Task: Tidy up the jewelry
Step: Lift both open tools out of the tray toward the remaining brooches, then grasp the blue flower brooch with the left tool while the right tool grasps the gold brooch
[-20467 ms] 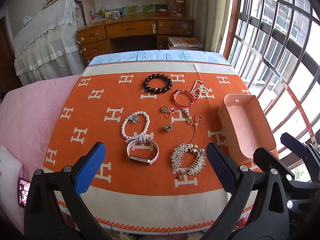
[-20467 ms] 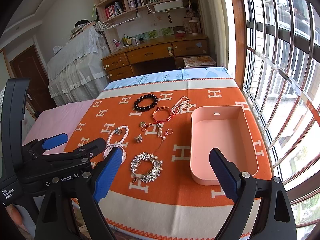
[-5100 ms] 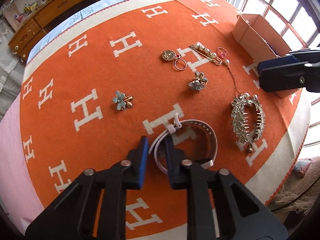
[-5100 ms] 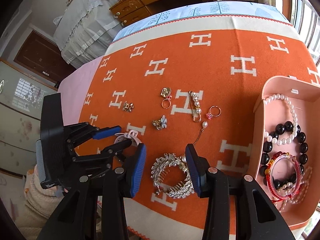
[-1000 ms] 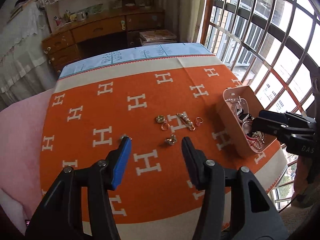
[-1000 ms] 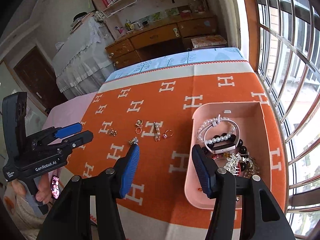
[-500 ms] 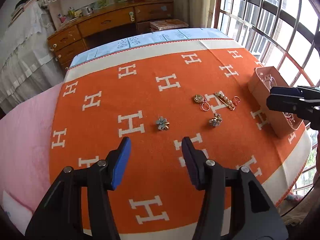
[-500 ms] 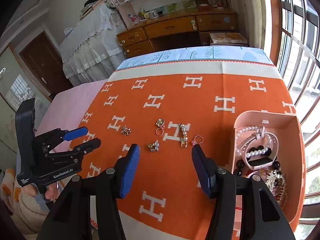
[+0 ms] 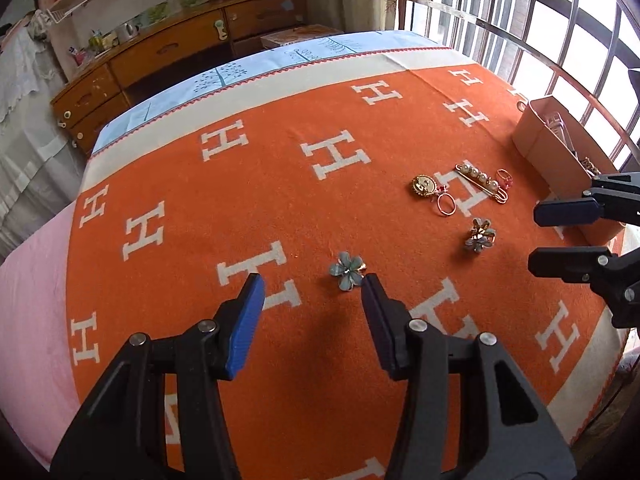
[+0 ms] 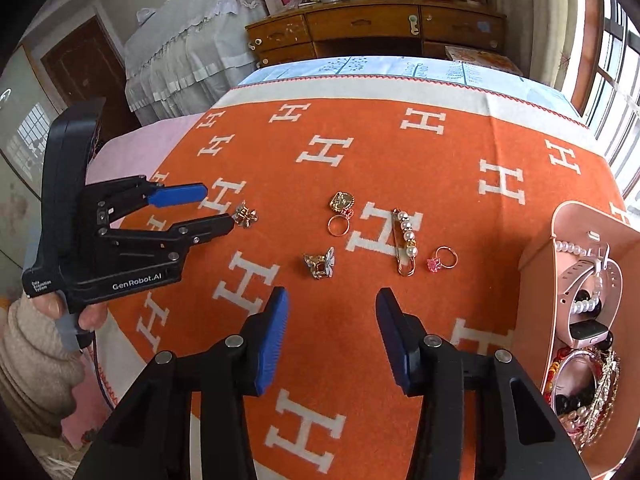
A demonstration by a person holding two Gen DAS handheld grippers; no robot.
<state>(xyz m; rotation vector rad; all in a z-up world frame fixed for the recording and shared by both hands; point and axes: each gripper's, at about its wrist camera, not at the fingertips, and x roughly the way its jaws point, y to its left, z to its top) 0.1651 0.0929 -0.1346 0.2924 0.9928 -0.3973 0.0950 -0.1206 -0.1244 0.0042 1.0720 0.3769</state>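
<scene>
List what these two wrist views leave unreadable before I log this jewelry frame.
- Pink tray, left wrist view: contents hidden behind its near wall and the right gripper.
- Same tray, right wrist view: its right side is cut off by the picture's edge; the piled bracelets cannot be counted.
- Small flower clip, right wrist view: too small to make out, beside the left gripper.

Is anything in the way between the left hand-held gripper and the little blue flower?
Nothing visible. The left hand-held gripper has its jaws apart with nothing between them, and the blue flower lies just ahead of its fingertips, close to one of them, on bare orange blanket. The other pieces lie farther off to the side.
</scene>
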